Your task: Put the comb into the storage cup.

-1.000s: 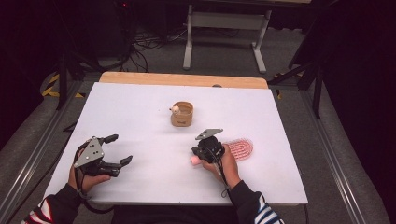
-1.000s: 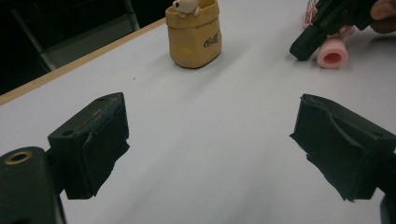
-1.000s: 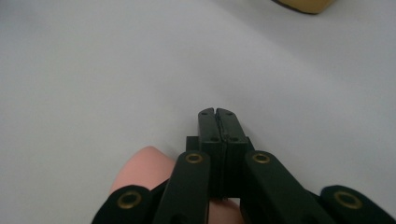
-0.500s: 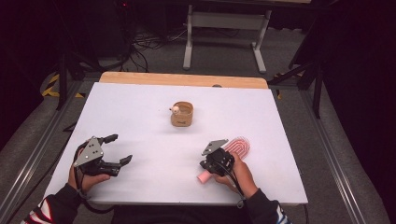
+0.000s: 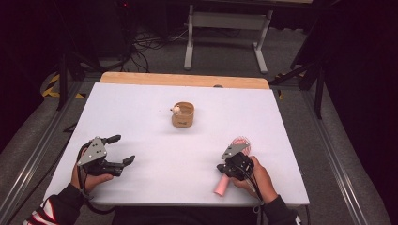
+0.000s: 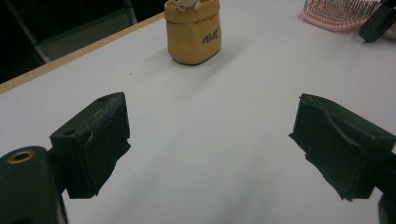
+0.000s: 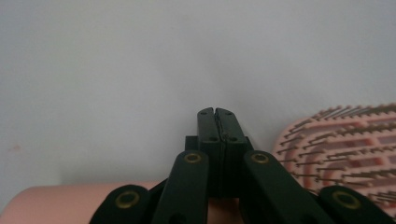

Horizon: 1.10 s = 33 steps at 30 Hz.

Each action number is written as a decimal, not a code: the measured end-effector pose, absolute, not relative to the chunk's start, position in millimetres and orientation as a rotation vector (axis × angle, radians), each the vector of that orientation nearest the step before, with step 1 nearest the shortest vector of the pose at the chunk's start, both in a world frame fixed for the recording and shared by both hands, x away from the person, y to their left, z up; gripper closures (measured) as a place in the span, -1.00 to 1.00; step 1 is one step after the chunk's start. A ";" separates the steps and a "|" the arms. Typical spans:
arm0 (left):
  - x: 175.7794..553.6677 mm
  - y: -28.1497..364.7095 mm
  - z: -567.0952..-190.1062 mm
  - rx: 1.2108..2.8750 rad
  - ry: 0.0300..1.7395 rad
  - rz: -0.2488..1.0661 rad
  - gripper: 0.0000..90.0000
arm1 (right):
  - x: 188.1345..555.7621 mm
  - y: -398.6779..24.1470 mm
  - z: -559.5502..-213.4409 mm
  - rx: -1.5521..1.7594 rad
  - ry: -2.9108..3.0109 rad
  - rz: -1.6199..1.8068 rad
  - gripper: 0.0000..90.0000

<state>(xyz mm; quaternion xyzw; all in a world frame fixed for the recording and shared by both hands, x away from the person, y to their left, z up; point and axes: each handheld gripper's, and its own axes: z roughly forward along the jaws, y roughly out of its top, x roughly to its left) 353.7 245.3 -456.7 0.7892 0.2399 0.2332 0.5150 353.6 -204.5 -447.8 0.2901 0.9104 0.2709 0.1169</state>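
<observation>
1. A small tan pouch-shaped holder (image 5: pixel 183 115) stands upright at the centre of the white table (image 5: pixel 141 108), a small pale figure peeking over its rim at the upper left.
2. The pink hairbrush (image 5: pixel 237 154) lies at lower right, bristles up, handle toward the bottom edge.
3. The right gripper (image 5: pixel 224 169) sits over the handle, jaws pressed together, gripping nothing.
4. The left gripper (image 5: pixel 121 150), lower left, has jaws wide apart and empty.

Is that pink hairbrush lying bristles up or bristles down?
Bristles up. The right gripper view shows the pink hairbrush lying flat on the white table with its rows of pins pointing upward, beside the shut jaws.
</observation>
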 end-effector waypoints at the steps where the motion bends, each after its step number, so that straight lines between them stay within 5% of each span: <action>1: 353.7 245.3 -456.8 1.898 0.576 0.560 -0.73 | 353.4 -206.7 -447.5 0.853 2.651 0.773 1.00; 14: 352.8 245.6 -456.1 1.909 0.570 0.574 -0.73 | 352.3 -230.5 -445.8 0.882 2.569 0.726 0.96; 33: 354.8 247.9 -456.5 1.894 0.602 0.551 -0.72 | 304.5 -233.5 -446.9 0.787 2.708 0.790 1.00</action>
